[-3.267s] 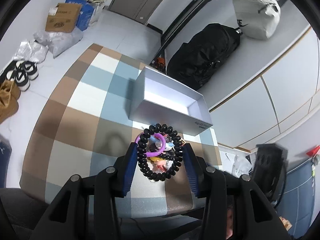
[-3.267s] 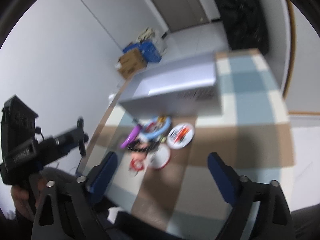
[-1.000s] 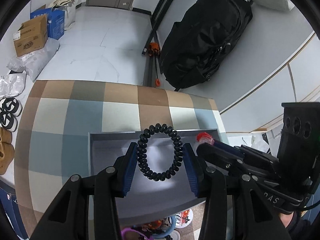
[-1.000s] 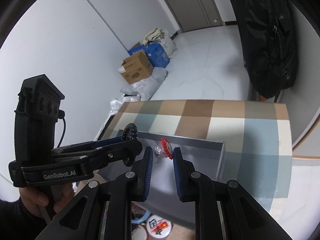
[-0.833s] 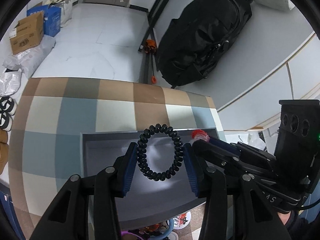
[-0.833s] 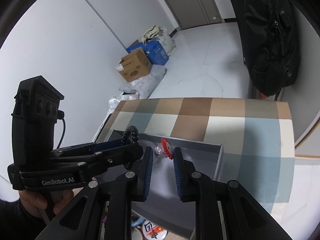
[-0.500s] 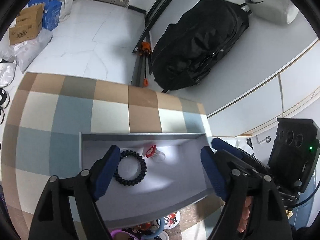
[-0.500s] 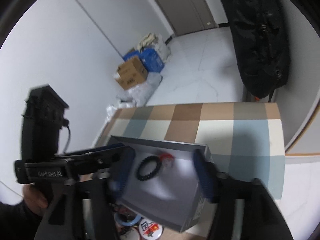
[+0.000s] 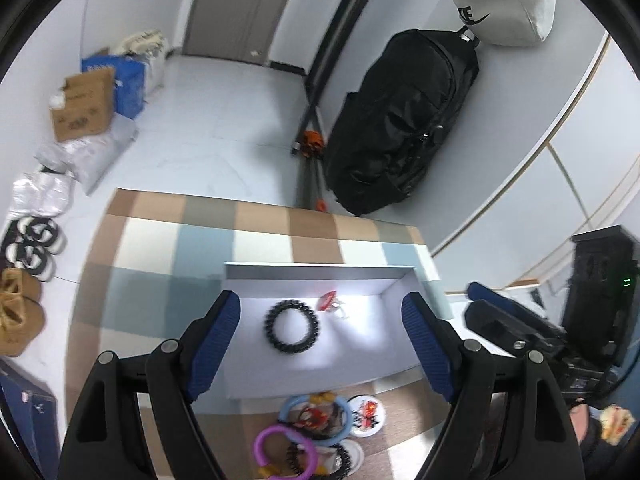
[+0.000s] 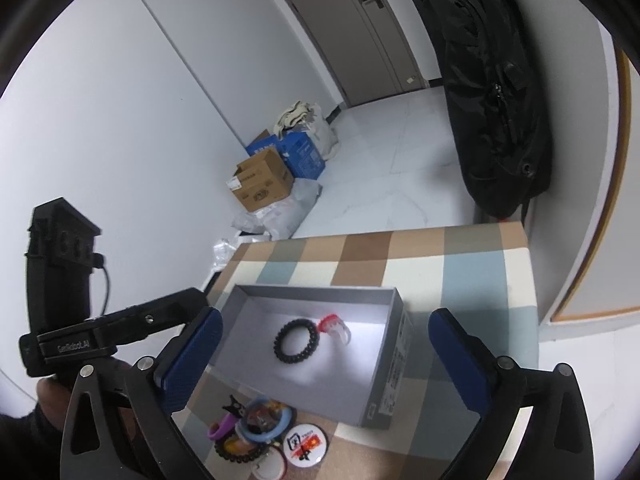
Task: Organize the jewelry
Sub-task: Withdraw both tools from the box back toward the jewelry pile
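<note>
A grey box (image 9: pixel 240 272) (image 10: pixel 394 380) stands open on the checked table. Inside it lie a black beaded bracelet (image 9: pixel 292 330) (image 10: pixel 297 340) and a red and clear ring (image 9: pixel 331 303) (image 10: pixel 335 326). My left gripper (image 9: pixel 320 344) is open and empty above the box. My right gripper (image 10: pixel 320 364) is open and empty above the box too. A pile of jewelry (image 9: pixel 316 432) (image 10: pixel 256 432) with a purple ring, a blue bangle, a dark bracelet and round badges lies on the table in front of the box.
The table (image 9: pixel 160 248) (image 10: pixel 472 264) ends at a white floor with cardboard boxes (image 9: pixel 80 108) (image 10: pixel 262 182) and shoes (image 9: pixel 34 240). A black bag (image 9: pixel 400 132) (image 10: pixel 492 92) leans on the wall beyond the table.
Both grippers have opened: the black bracelet and the red ring dropped into the box. Both grippers have since lifted and pulled back, so the jewelry pile shows below.
</note>
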Action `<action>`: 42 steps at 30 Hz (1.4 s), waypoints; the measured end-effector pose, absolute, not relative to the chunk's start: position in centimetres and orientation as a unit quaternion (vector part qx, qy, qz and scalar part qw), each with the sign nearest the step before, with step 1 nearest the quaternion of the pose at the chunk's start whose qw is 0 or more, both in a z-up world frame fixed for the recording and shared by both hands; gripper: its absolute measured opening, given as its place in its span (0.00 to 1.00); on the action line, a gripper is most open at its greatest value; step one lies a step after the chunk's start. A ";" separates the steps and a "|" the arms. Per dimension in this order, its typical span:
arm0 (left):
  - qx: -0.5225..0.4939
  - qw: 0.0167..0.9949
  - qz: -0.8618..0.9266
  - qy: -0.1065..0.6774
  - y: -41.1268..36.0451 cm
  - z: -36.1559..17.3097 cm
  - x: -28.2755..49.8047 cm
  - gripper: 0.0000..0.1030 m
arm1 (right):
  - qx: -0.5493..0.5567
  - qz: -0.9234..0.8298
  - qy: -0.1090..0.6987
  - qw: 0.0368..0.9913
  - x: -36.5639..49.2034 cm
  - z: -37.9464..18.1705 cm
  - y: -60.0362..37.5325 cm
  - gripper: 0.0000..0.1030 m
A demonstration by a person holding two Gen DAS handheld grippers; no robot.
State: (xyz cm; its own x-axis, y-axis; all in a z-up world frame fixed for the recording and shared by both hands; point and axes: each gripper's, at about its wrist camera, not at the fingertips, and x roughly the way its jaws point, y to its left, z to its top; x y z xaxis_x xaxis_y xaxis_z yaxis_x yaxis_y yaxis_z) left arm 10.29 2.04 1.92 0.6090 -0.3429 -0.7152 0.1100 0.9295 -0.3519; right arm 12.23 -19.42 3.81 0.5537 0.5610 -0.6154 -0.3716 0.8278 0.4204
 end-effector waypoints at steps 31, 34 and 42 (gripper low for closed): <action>-0.192 0.849 -0.135 0.474 4.2 -4.2 4.2 0.77 | 0.062 0.252 0.392 0.882 3.4 1.9 -16.6 1.00; -0.201 0.840 -0.146 0.481 3.9 -4.7 4.3 0.77 | 0.058 0.255 0.392 0.882 3.1 2.0 -16.6 1.00; -0.186 0.840 -0.157 0.485 2.7 -5.3 4.7 0.77 | 0.057 0.263 0.399 0.877 2.7 1.7 -16.6 1.00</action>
